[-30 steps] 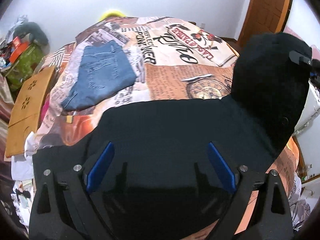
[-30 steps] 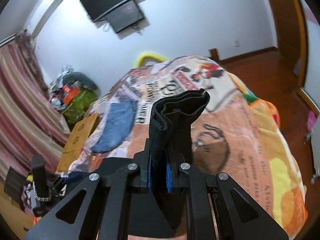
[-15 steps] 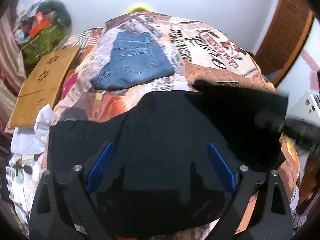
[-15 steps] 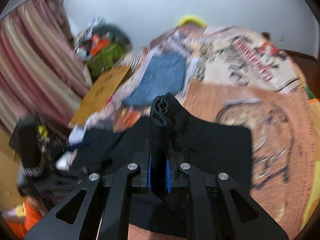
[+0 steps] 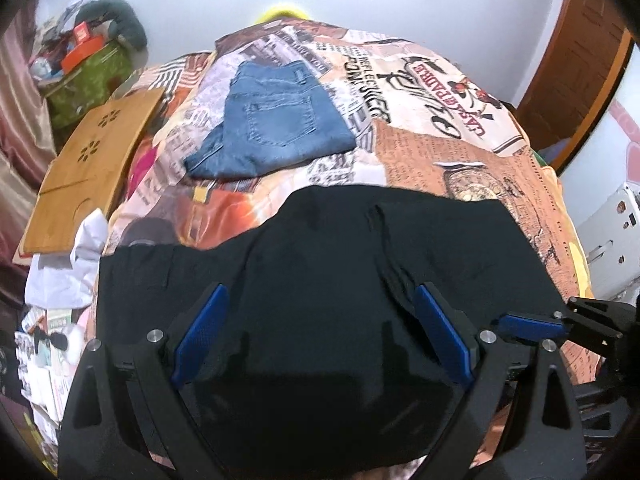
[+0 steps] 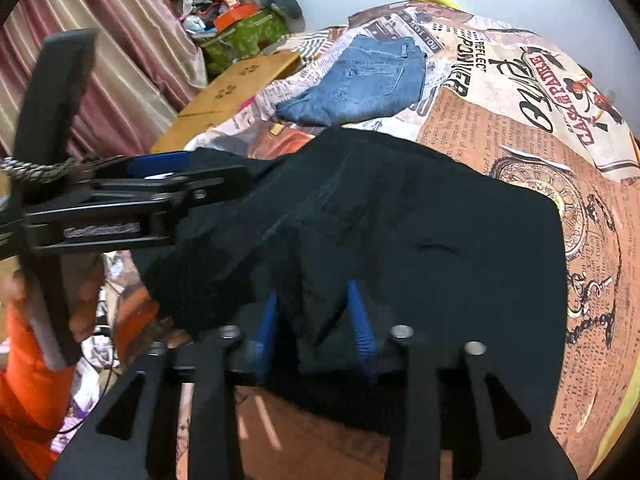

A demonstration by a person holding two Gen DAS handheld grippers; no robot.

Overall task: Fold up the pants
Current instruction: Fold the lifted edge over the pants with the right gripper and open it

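Note:
The black pants [image 5: 360,256] lie folded over on the near part of the bed; they also show in the right wrist view [image 6: 420,232]. My left gripper [image 5: 320,332] is open, its blue pads wide apart just over the pants' near edge. My right gripper [image 6: 314,320] is open, its blue pads apart over the cloth it held; it also shows at the right edge of the left wrist view [image 5: 532,326]. The left gripper's side shows in the right wrist view [image 6: 160,168], over the pants' left end.
Folded blue jeans [image 5: 272,132] lie further back on the printed bedspread [image 5: 440,92]. A wooden board [image 5: 92,168] leans at the bed's left edge, with clutter and a green box [image 5: 88,64] behind. A white appliance [image 5: 608,236] stands at the right.
The right gripper swung the pant end down over the rest of the pants and has opened, letting it go. The left gripper stayed open over the near edge.

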